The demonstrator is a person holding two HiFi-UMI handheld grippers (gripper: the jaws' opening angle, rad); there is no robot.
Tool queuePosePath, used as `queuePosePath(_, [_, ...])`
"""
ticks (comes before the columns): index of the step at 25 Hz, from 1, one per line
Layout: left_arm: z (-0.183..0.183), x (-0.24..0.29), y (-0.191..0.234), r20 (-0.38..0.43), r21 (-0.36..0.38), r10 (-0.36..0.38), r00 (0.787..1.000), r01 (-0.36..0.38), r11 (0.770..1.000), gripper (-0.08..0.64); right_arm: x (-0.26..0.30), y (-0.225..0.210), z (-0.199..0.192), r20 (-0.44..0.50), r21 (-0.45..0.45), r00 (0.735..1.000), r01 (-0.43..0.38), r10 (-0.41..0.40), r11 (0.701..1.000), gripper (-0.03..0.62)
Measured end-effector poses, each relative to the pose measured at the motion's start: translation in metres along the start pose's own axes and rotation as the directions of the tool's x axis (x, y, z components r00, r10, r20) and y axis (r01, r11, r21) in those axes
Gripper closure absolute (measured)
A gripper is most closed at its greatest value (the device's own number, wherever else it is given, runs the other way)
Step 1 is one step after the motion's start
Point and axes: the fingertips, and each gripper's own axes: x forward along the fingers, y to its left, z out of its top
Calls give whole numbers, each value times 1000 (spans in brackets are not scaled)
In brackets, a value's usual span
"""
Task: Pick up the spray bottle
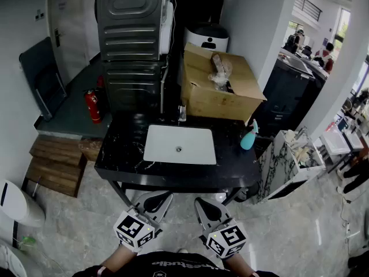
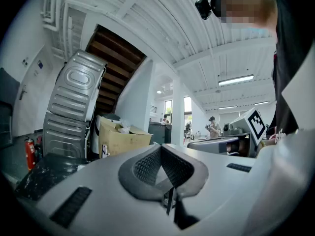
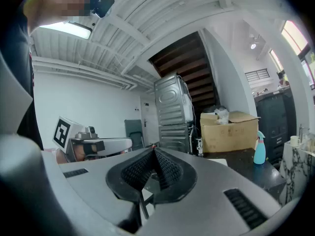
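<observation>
1. The spray bottle point(image 1: 248, 137), a pale teal one, stood upright on the black marbled tabletop point(image 1: 121, 152), right of centre in the head view and near the tabletop's right end.
2. It was just to the right of the white sink basin point(image 1: 179, 144) sunk into the tabletop. It was close in front of the right corner of the open cardboard box point(image 1: 219, 91), though I could not tell whether the two touched.
3. The left tool point(image 1: 160, 198) was low in the frame, a little left of centre, below the tabletop's near edge and well apart from the bottle. Its own view showed the ribbed pads pressed together at the tip with nothing between them.
4. The right tool point(image 1: 203, 203) sat just beside it, low and a little right of centre, also short of the tabletop. Its jaws were fully closed and empty.
5. In the right gripper view the bottle showed small near the right edge of the frame, far beyond the tool's tip and to the right of the box.
6. A grey ribbed metal cabinet point(image 1: 130, 22) rose behind the tabletop at the top of the head view, with a red fire extinguisher point(image 1: 93, 105) on the floor to its left.
</observation>
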Motion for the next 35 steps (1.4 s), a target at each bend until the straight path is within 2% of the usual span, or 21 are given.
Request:
queuePosePath(10, [-4,0,-12,-7,12,-6,1000,6,1000,545,-8,1,-4,-4,-15,1000,-7,7,1000,555])
queuePosePath(15, [-5,1,-14,-8,-2,3,1000,-3,1000,545,-13,-1,2,40,-9,999,-5,6,1000,555])
queuePosePath(20, [-7,6,-20,-13,0,-14,1000,14,1000,545,-19,-5,0,34,-12,999,-3,3,1000,555])
queuePosePath(35, [-21,41,-55,-41,20,6,999,-5,1000,545,-56,-55,-14,50,11,999,0,-1,1000,555])
